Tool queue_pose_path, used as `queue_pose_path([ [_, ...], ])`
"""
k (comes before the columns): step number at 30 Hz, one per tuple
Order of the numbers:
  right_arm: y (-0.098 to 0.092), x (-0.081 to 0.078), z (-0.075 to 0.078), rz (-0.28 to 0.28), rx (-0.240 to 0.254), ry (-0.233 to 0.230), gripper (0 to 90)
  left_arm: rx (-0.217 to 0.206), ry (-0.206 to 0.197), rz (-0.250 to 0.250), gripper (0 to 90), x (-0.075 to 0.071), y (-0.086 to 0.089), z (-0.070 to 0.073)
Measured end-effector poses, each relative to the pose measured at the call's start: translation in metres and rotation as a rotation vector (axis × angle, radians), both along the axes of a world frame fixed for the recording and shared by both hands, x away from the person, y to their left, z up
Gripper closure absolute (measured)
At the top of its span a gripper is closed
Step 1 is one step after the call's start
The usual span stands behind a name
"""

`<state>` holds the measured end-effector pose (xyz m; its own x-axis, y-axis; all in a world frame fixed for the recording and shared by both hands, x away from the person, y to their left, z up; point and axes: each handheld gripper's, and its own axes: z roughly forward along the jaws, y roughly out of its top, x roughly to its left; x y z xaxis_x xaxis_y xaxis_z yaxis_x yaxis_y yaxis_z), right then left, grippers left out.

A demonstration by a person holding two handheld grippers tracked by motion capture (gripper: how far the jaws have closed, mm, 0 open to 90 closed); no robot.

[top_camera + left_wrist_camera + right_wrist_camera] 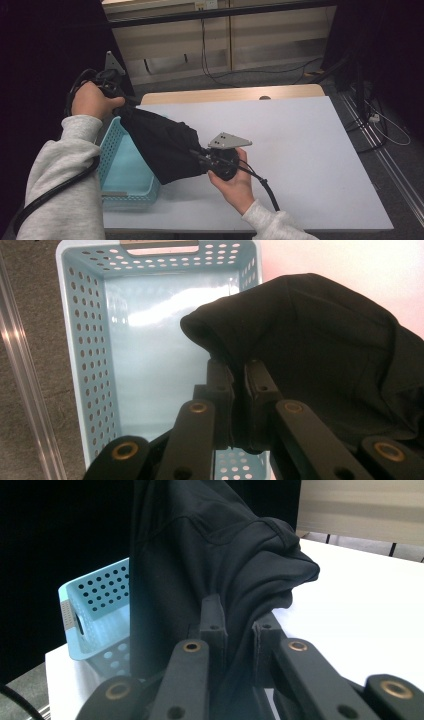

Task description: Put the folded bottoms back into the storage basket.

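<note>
Left tool [125, 102] and right tool [202, 157] each clench the black cloth [162, 142], stretched mid-frame over a blue basket [112, 137] at the desk's [300, 150] left. Soft, light, floppy; best held by edges.

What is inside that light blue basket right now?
The blue basket looks empty: in the left gripper view its pale floor is bare. The black garment, gripped by both hand-held grippers, hangs above it and hides the corner nearest the table, so that part cannot be checked.
</note>
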<state>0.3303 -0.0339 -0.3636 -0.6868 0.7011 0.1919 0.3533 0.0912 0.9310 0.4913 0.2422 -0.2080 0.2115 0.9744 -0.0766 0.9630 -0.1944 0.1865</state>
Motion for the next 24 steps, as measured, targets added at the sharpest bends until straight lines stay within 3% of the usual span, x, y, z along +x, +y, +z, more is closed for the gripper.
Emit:
queue_pose_path([
  [13, 0.020, -0.003, 0.002, 0.039, 0.028, 0.007, 80.8, 0.032, 0.052, 0.034, 83.9, -0.001, 0.022, 0.005],
  [24, 0.046, -0.004, 0.002, 0.078, 0.042, 0.005, 80.8, 0.044, 0.055, 0.065, 83.9, -0.002, 0.046, 0.009],
])
